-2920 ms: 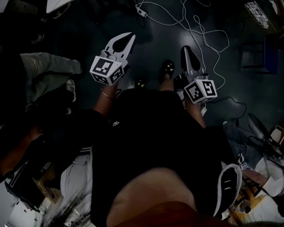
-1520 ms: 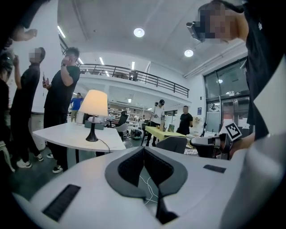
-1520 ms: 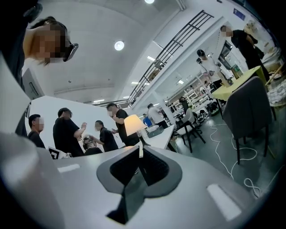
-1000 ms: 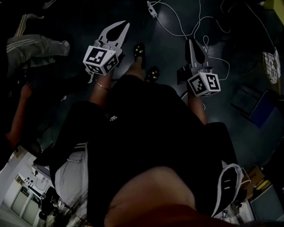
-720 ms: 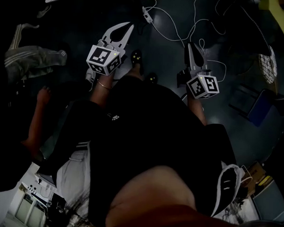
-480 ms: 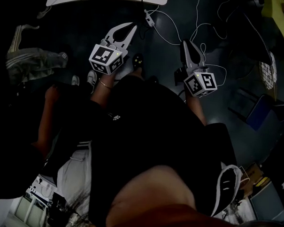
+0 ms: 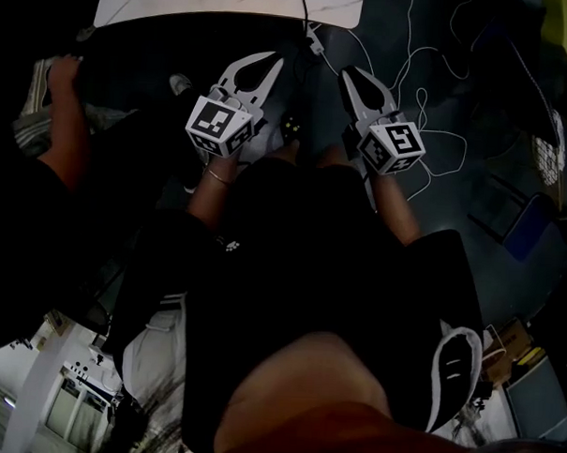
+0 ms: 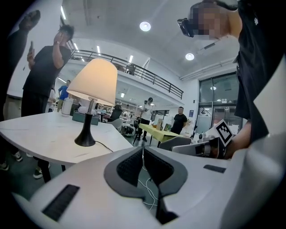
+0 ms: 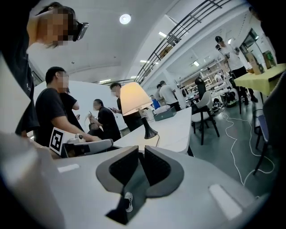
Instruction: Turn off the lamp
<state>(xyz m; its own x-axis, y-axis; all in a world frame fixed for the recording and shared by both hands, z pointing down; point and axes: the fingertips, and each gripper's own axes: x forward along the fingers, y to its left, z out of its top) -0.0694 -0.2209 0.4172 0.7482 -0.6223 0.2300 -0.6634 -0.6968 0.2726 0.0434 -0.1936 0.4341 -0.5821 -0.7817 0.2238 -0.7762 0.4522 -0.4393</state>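
The lamp has a glowing cream shade (image 8: 92,79) on a black stem and base (image 8: 85,138). It stands on a white table (image 8: 31,138), with its cord (image 8: 105,146) trailing off the base. In the right gripper view the lamp (image 9: 134,98) stands further off on the same table (image 9: 178,127). My left gripper (image 8: 143,148) (image 7: 275,61) is shut and empty, short of the table edge (image 7: 227,4). The jaws of my right gripper (image 9: 140,150) (image 7: 351,75) have just been opening. They are slightly parted with nothing between them.
A person (image 8: 42,76) stands left of the table and others (image 9: 56,107) stand behind it. A chair (image 9: 203,107) sits at the table's right end. White cables (image 7: 428,133) lie on the dark floor. A yellow-green table (image 8: 161,131) stands further back.
Both grippers have moved forward toward the white table, which now shows closer at the top of the head view. A person's arm has come into view at the left.
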